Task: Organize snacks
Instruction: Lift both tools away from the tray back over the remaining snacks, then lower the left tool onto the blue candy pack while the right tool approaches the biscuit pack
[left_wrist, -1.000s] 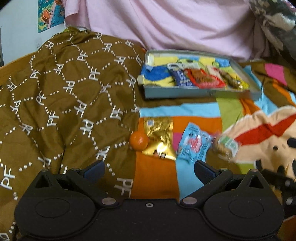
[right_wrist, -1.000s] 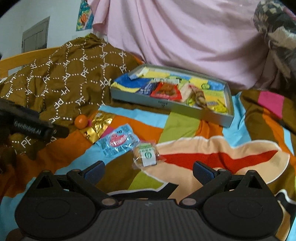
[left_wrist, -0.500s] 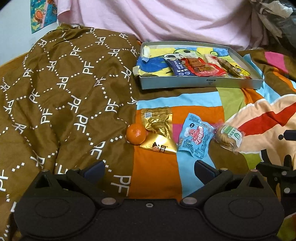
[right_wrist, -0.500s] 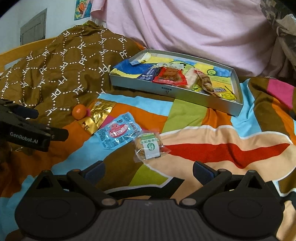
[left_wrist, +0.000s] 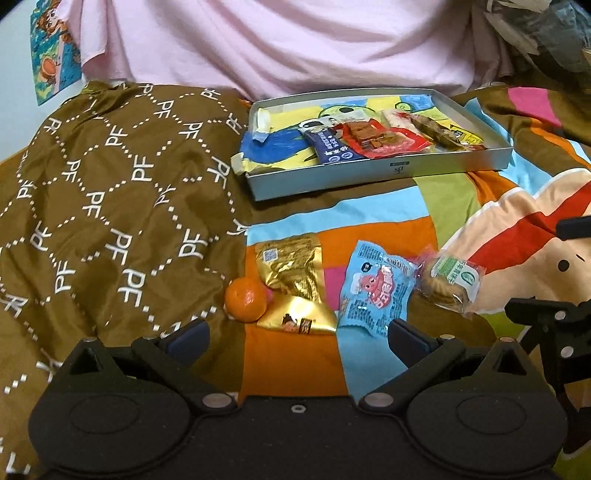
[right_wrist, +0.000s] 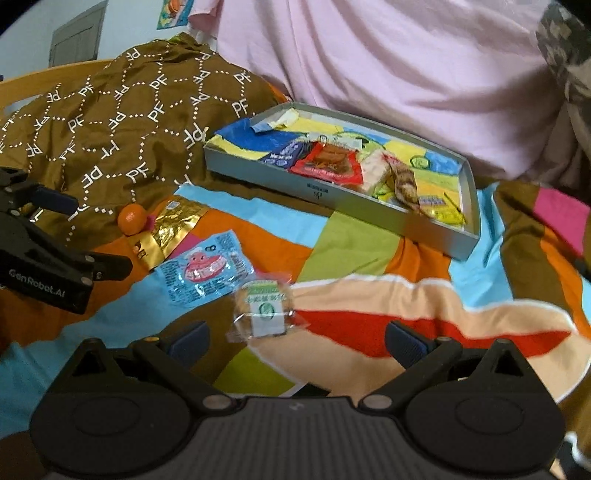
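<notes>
Lying loose on the patchwork bedspread (right_wrist: 354, 236), in a row short of the grey tray (right_wrist: 402, 225): small orange (left_wrist: 245, 300), gold foil packet (left_wrist: 291, 275), blue seafood-print packet (left_wrist: 373, 288), clear-wrapped biscuit with green label (right_wrist: 266, 308). Sitting already inside the tray: dark blue packet (left_wrist: 327, 146), red packet (right_wrist: 328, 164) and a few more wrappers. Hovering low over the bedspread, right gripper (right_wrist: 295, 341), fingers spread wide and holding nothing, with the biscuit lying just ahead and slightly left of centre between the fingertips, nearly within the opening. Judging the right gripper the nearer one for the biscuit, needing only a short forward reach. Showing as roughly round, the biscuit, so offering no clear long axis; crimped wrapper ends sticking out left and right, roughly along the closing line. Overlapping or touching the biscuit wrapper at its left edge, the blue packet, so risking being dragged along. Hovering likewise, left gripper (left_wrist: 295, 334), fingers wide apart and empty, with the gold packet's lower edge and the orange just ahead; gold packet's long axis running away from the fingers. Touching each other, orange and gold packet. Bunching up to the left, brown patterned cloth (left_wrist: 110, 206), close beside the orange. Standing farther back, beyond all loose items, the tray, with nothing blocking the way to it.
</notes>
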